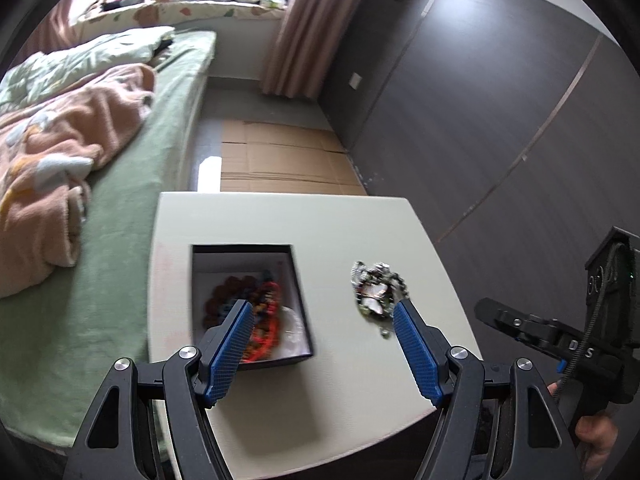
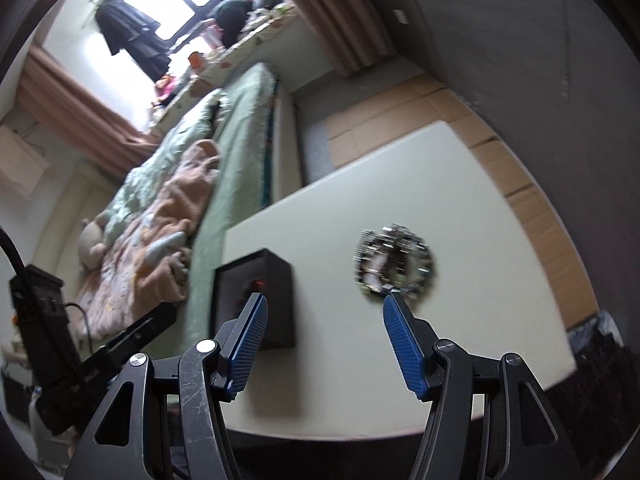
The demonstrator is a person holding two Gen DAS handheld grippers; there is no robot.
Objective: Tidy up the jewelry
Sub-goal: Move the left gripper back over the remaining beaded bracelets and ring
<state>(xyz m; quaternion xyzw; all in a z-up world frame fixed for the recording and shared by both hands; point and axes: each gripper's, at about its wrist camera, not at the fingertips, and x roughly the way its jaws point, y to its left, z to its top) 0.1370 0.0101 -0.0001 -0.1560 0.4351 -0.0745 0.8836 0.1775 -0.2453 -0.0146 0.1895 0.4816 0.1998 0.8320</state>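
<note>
Inside black box [image 1: 301,308]: colourful beaded bracelets [image 1: 264,312].

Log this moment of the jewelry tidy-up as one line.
left gripper: open | right gripper: open | black square box: colourful beads inside | silver jewelry pile: on white table, beside box

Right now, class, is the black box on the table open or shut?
Open. The box has no lid on it, and the left wrist view looks straight down at colourful beads lying inside.
</note>
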